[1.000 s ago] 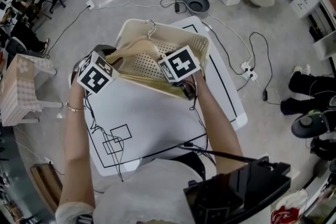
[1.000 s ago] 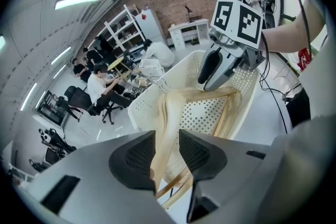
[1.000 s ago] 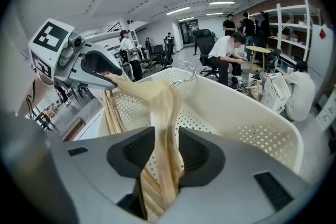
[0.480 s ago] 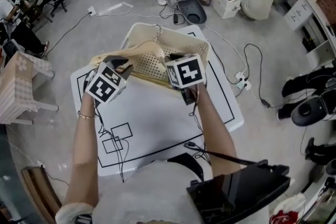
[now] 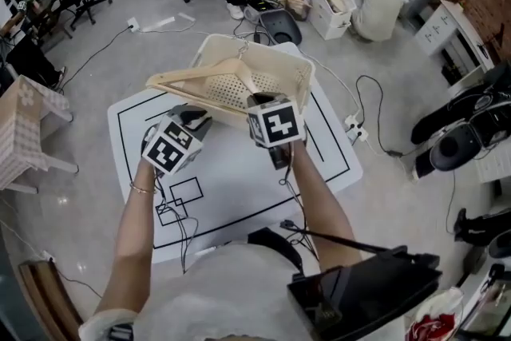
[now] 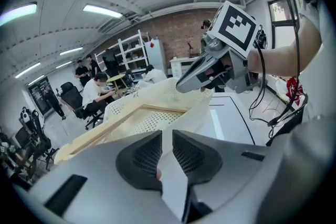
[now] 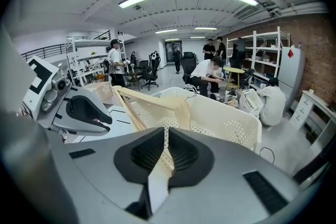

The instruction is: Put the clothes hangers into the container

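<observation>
Since a second ago, lifted the pale wooden clothes hanger (image 5: 196, 74) from inside the cream perforated plastic basket (image 5: 291, 84) to a slant across its top, with the far end swung out past the left rim. Pulled the left gripper (image 6: 167, 135) back off the basket and over the white table with black outlines (image 5: 231, 188). Just been closing both pairs of jaws. On the left, down to a narrow slit with nothing in it. On the right gripper (image 7: 166, 135), clamped on the hanger's near end. Hook above the basket's inside, well clear of the left gripper.
</observation>
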`<state>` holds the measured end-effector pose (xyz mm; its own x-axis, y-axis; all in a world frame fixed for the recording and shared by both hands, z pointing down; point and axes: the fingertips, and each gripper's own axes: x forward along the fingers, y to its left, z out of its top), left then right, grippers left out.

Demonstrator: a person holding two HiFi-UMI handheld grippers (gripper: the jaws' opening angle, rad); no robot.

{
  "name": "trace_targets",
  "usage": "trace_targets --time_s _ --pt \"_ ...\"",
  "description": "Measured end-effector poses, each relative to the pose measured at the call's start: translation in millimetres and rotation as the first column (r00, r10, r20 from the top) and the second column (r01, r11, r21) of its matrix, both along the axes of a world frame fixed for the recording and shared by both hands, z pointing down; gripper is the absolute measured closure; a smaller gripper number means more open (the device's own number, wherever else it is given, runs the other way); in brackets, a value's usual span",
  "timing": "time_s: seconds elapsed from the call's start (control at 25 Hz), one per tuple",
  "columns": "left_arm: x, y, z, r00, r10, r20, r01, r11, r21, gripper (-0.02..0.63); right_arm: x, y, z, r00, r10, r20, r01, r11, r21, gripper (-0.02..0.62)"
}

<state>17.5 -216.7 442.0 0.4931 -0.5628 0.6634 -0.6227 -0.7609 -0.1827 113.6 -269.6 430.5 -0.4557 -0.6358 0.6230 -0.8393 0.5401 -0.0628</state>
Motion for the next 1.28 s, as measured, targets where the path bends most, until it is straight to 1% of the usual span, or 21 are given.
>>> trace_targets --time_s 0.12,0.2,0.36,0.44,0.6,0.76,0.92,1.0,1.12,1.2,1.28 --pt "1.0 24.2 -2.9 0.999 -0.001 -0.042 0.003 0.999 0.033 0.545 -13.5 25.0 -1.2 1.000 0.013 -0.012 -0.013 1.000 0.009 0.561" --pt "-2.8 36.9 -6.7 0.997 -0.016 -0.074 0.021 0.998 0.057 0.546 -23.3 42.5 0.0 1.000 0.013 -0.024 -0.013 1.000 0.006 0.563" --pt "-20.7 56.5 -21.8 0.982 -0.089 -0.167 0.108 0.988 0.107 0.565 -38.0 75.9 3.4 0.999 0.030 -0.037 -0.030 1.000 0.003 0.569" --pt "-29.3 66.4 -29.3 0.973 -0.112 -0.200 0.139 0.982 0.129 0.571 -43.1 90.2 4.2 0.998 0.056 -0.020 -0.056 0.998 0.002 0.571" --pt "-39.0 91.0 -39.0 0.958 -0.138 -0.252 0.177 0.974 0.143 0.580 -51.9 120.6 2.7 0.991 0.124 0.058 -0.125 0.992 0.002 0.574" --pt "-46.6 112.9 -44.2 0.936 -0.157 -0.316 0.206 0.970 0.130 0.589 -55.3 146.5 1.2 0.963 0.227 0.145 -0.232 0.972 0.024 0.575" --pt "-49.4 129.0 -48.5 0.899 -0.183 -0.398 0.238 0.967 0.092 0.594 -52.3 167.8 1.8 0.910 0.314 0.271 -0.335 0.942 0.032 0.574" --pt "-48.8 133.0 -49.0 0.879 -0.198 -0.434 0.256 0.963 0.080 0.594 -49.0 176.2 5.1 0.897 0.336 0.288 -0.361 0.932 0.036 0.574" --pt "-45.6 138.4 -48.1 0.853 -0.223 -0.472 0.288 0.955 0.070 0.594 -41.9 186.6 8.3 0.888 0.363 0.281 -0.390 0.920 0.043 0.574" --pt "-42.1 141.7 -45.8 0.848 -0.235 -0.475 0.302 0.951 0.069 0.594 -37.6 189.4 7.9 0.876 0.382 0.295 -0.411 0.911 0.042 0.574" --pt "-39.5 143.3 -42.9 0.854 -0.241 -0.461 0.308 0.949 0.074 0.594 -37.8 189.7 7.4 0.868 0.387 0.311 -0.419 0.907 0.038 0.574"
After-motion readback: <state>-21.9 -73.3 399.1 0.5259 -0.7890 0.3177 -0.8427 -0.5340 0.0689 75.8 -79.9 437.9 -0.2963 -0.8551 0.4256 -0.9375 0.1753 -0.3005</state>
